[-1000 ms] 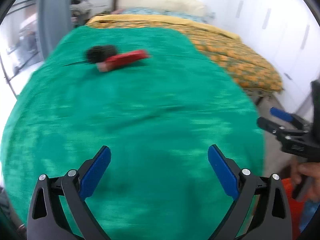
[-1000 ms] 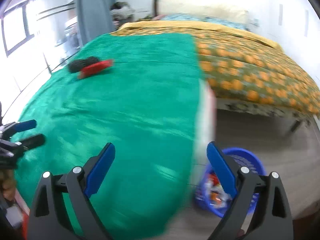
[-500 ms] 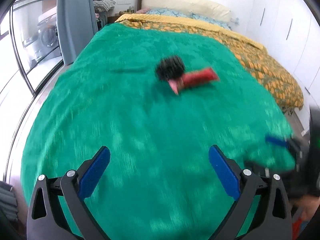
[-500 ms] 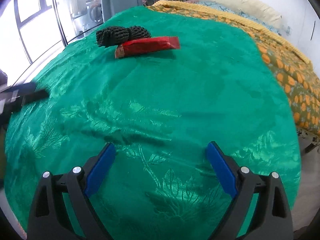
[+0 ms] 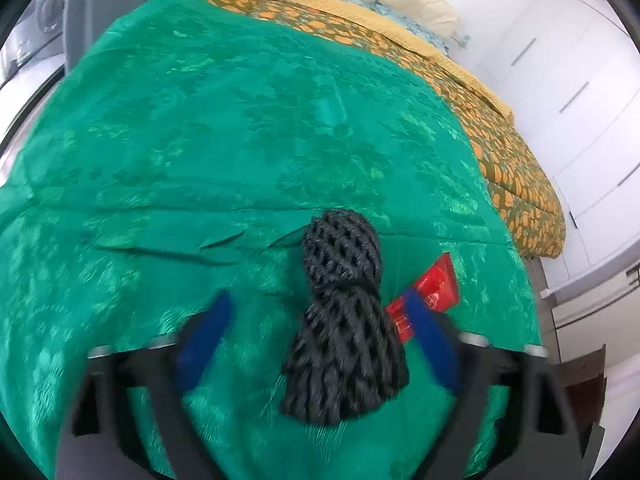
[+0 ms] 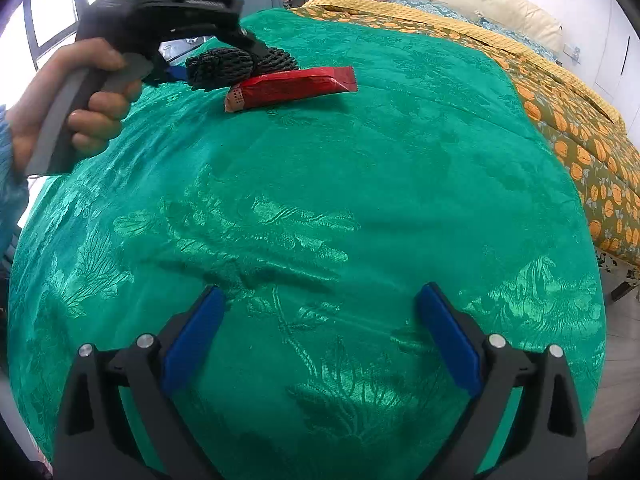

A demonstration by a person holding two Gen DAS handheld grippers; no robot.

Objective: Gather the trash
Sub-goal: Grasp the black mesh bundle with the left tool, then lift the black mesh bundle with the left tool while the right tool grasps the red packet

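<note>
Left gripper (image 5: 318,308) open around black mesh netting (image 5: 344,316) beside red wrapper (image 5: 430,296)

The left hand-held gripper (image 5: 318,316) has come from well short of the black net (image 5: 344,312) to straddle it, jaws wide, red wrapper (image 5: 430,296) beside.
</note>
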